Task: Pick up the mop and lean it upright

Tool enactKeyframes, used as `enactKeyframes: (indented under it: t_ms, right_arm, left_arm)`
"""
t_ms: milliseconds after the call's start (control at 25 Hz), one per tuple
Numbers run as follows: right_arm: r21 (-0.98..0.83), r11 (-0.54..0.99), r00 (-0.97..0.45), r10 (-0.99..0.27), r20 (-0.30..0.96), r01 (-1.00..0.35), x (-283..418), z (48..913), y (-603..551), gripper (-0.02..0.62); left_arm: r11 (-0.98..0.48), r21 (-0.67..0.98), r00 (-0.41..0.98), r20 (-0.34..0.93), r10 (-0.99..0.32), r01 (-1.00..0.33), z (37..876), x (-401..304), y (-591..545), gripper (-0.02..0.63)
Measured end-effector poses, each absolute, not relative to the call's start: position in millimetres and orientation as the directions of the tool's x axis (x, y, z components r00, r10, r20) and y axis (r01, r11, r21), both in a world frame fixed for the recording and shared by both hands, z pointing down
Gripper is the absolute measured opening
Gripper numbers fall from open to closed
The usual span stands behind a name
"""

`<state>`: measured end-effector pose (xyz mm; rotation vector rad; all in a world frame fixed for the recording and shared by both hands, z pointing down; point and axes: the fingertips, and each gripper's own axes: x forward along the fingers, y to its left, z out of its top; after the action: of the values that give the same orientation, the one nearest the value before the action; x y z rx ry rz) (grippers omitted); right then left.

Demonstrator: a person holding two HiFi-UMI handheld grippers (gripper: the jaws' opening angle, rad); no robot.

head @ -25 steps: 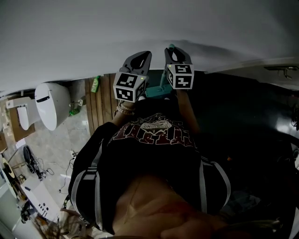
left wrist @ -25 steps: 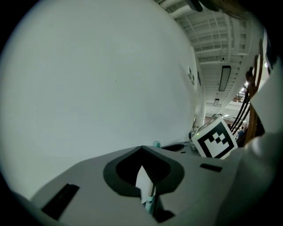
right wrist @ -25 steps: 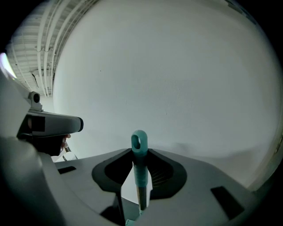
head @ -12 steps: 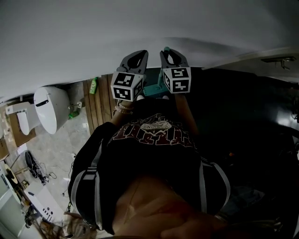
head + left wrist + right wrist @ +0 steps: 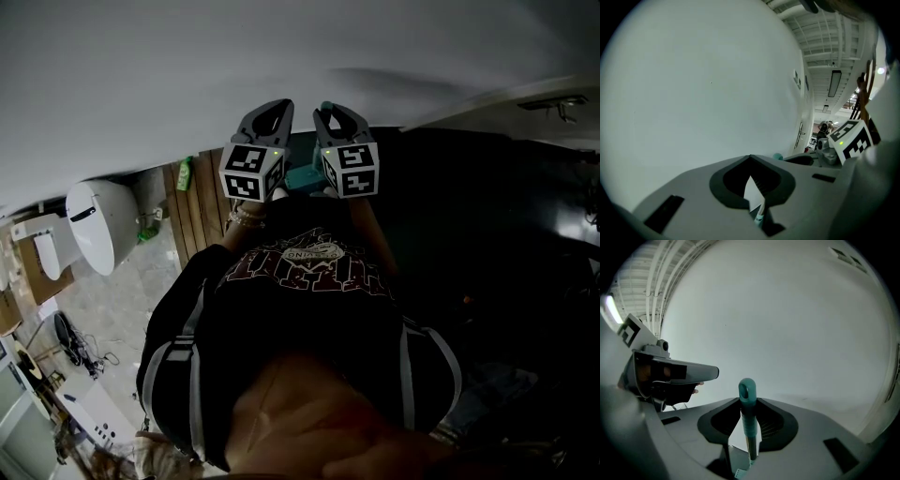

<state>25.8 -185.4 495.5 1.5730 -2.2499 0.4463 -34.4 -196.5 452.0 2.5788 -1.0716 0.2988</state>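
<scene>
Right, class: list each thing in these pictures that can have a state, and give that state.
teal-handled mop: clamped by its handle, loop end poking out past the jaws.
right gripper: shut on the teal-handled mop.
left gripper: jaws together, holding nothing.
white oval toilet: lid looks down.

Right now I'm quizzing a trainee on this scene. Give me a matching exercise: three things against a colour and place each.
Things:
1. mop handle
2. toilet
3. bottle

Colour and place:
a. green, on the planks
b. teal, clamped in the right gripper
c. white, left of the planks

Pairs: 1-b, 2-c, 3-a
</scene>
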Motion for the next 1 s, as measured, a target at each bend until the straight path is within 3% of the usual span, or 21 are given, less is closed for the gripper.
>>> enactKeyframes:
  t_ms: [1000]
  right_arm:
    - [-0.067,0.338,-0.329,-0.823,0.462,-0.939,36.8,490.3,-133.7,0.111]
  left_arm:
    - [-0.684,0.213,0.711,0.321,-0.626,-0.698,453.8,-15.2,-179.3,0.040]
